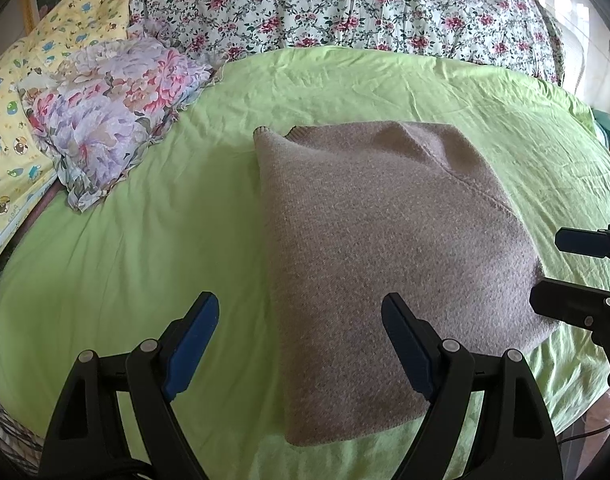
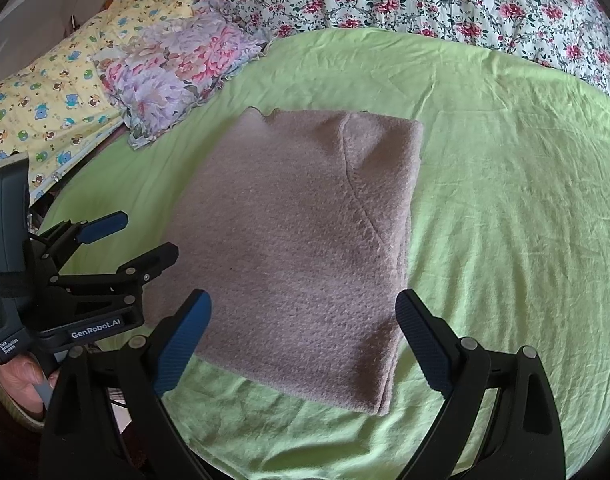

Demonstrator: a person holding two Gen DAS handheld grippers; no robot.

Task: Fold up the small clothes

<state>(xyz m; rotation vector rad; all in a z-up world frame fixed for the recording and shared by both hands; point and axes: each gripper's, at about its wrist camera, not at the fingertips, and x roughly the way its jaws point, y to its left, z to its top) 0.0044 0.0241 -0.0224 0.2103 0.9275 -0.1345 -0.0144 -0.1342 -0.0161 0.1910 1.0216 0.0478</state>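
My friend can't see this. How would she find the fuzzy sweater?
Look at the big green sheet on the bed. In its middle lies a folded sweater, a neat rectangle. It is plain, fuzzy grey-brown, while the pillow nearby is flowery.

- The left wrist view looks forward and down along the left hand-held gripper (image 1: 297, 340), close above the near left part of the folded sweater (image 1: 385, 248) on the bed (image 1: 145, 260)
- The right wrist view looks the same way along the right hand-held gripper (image 2: 305, 340), close over the sweater's near edge
- Both share the sweater, green sheet, floral pillow (image 1: 113, 120) and flowered quilt (image 1: 345, 4); each catches the other gripper at its side edge
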